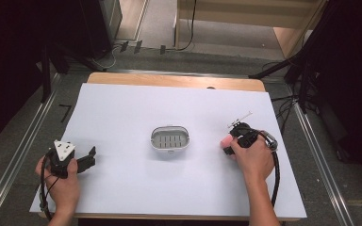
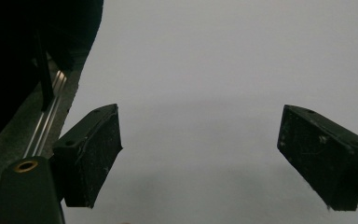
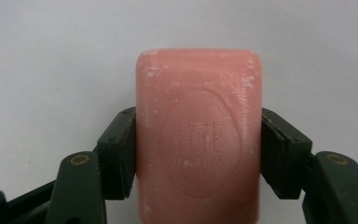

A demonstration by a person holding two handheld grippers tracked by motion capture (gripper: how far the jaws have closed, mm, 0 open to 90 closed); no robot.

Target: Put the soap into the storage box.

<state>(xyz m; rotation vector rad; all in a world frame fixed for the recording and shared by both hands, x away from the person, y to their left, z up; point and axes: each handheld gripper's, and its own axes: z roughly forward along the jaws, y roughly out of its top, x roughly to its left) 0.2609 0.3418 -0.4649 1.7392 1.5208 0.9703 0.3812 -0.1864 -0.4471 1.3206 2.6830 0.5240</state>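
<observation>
A pink bar of soap (image 3: 199, 135) with a stamped oval mark sits between the jaws of my right gripper (image 3: 199, 154), which press on both its long sides. In the high view the soap (image 1: 226, 141) pokes out left of the right gripper (image 1: 231, 142), right of a white oval soap dish (image 1: 170, 139) with a slotted grey floor at the table's middle. My left gripper (image 1: 88, 158) rests near the front left corner, jaws wide apart. In the left gripper view its fingertips (image 2: 98, 149) frame bare white surface, nothing between them.
A white sheet (image 1: 122, 113) covers the wooden table (image 1: 169, 80). A metal rail (image 1: 19, 155) runs along the left side and another along the right. Dark stands and cables lie on the floor beyond the far edge.
</observation>
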